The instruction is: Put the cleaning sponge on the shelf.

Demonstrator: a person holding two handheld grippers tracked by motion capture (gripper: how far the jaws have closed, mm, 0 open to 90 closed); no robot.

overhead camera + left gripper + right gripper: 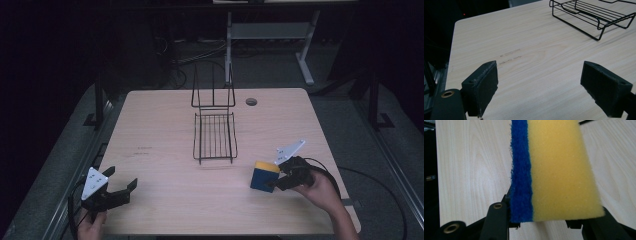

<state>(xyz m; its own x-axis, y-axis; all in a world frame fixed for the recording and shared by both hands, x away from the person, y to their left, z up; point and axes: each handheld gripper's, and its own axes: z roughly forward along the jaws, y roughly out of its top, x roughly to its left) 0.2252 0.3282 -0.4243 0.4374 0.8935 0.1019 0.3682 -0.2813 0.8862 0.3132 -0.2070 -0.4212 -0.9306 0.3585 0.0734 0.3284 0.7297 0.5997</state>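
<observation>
A sponge [264, 176], yellow foam with a blue scouring layer, stands on edge near the table's front right. My right gripper [273, 180] is shut on it, one jaw against each broad side. In the right gripper view the sponge [554, 170] rises between the jaws of that gripper [546, 223], blue layer on the left and yellow on the right. My left gripper [122, 177] rests low at the front left corner, open, with nothing between its fingers. In its own view the left gripper [539, 77] has bare wood between the two pads.
A black wire rack [215, 135] with an upright back stands in the middle of the wooden table [160, 125], and its front edge appears in the left gripper view [594, 15]. A round cable hole [251, 101] sits near the far edge. Dark floor and a desk frame lie beyond.
</observation>
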